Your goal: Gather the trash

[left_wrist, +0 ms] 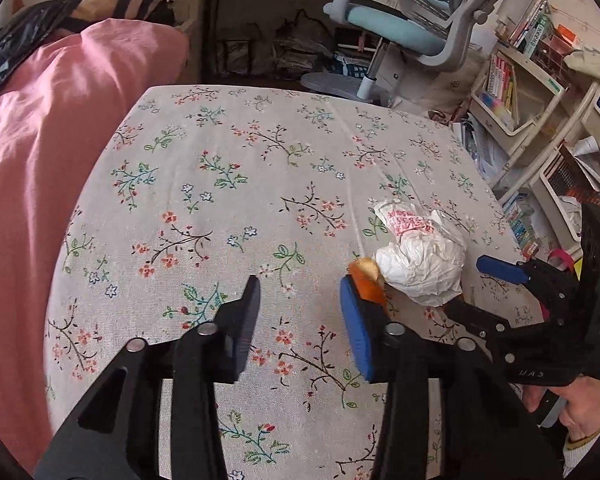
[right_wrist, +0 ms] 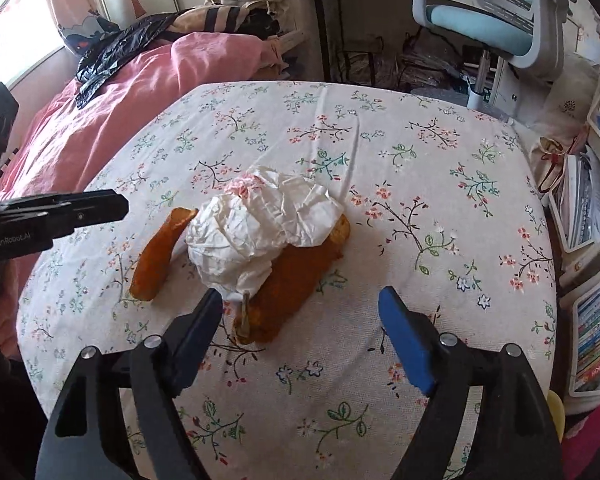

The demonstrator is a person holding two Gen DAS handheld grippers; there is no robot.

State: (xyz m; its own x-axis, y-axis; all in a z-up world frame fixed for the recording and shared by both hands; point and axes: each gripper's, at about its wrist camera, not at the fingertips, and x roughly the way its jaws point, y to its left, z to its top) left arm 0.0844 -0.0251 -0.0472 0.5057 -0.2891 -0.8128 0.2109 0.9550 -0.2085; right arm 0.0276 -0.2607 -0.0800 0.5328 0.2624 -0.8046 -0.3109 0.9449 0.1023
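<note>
On the floral tablecloth [right_wrist: 440,168] lies a crumpled white plastic bag [right_wrist: 260,228] on top of 2 orange peel pieces: a curved strip [right_wrist: 156,260] to its left and a broader slab [right_wrist: 292,292] under and in front of it. The right gripper [right_wrist: 300,312] stands wide open and holds nothing, its black finger just beside the bag's knotted end. The left gripper [left_wrist: 300,312] is also spread wide and empty; its blue pad seems to touch the peel [left_wrist: 366,280], though the angle makes that unsure. Bare cloth stretches left toward the pink bedding [left_wrist: 52,140]; shelves [left_wrist: 540,100] crowd the table's right edge.
</note>
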